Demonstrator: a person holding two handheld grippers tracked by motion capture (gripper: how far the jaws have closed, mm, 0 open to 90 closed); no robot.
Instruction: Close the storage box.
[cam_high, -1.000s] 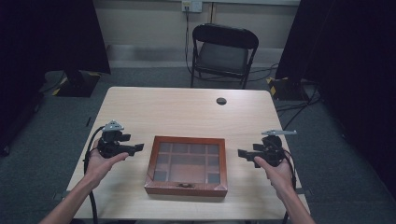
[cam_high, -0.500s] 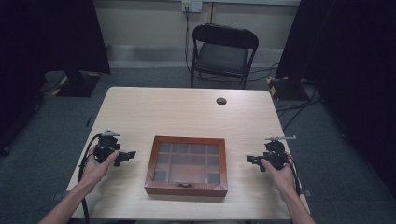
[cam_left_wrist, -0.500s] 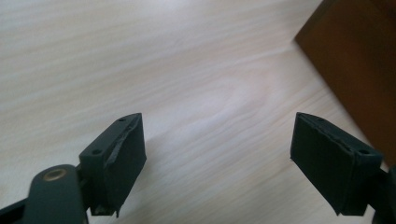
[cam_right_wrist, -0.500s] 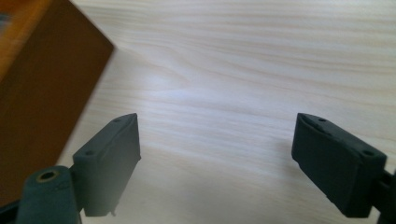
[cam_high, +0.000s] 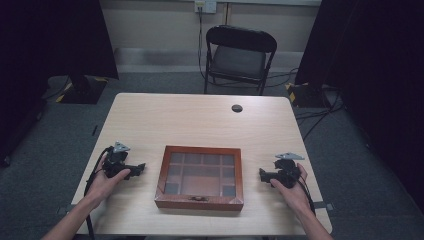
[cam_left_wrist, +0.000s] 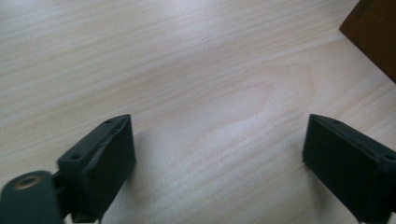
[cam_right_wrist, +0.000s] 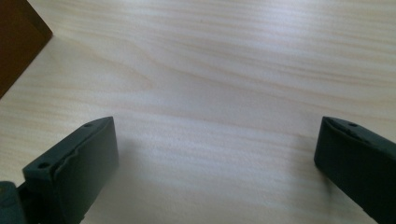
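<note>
A brown wooden box (cam_high: 200, 176) with a glass lid over several compartments lies shut near the front middle of the table (cam_high: 200, 120). My left gripper (cam_high: 138, 168) rests low on the tabletop left of the box, held by a hand. In the left gripper view my left gripper (cam_left_wrist: 217, 154) is open over bare wood, and a corner of the box (cam_left_wrist: 373, 32) shows at top right. My right gripper (cam_high: 262, 174) sits right of the box. The right gripper view has my right gripper (cam_right_wrist: 217, 158) open, with the box corner (cam_right_wrist: 16, 37) at top left.
A small dark round thing (cam_high: 237, 108) lies near the table's far edge. Behind the table stands a black folding chair (cam_high: 239, 52). Cables trail on the floor at the right. Dark curtains hang on both sides.
Both grippers have drawn back from the box's sides and sunk toward the front of the table. The box has not moved.
</note>
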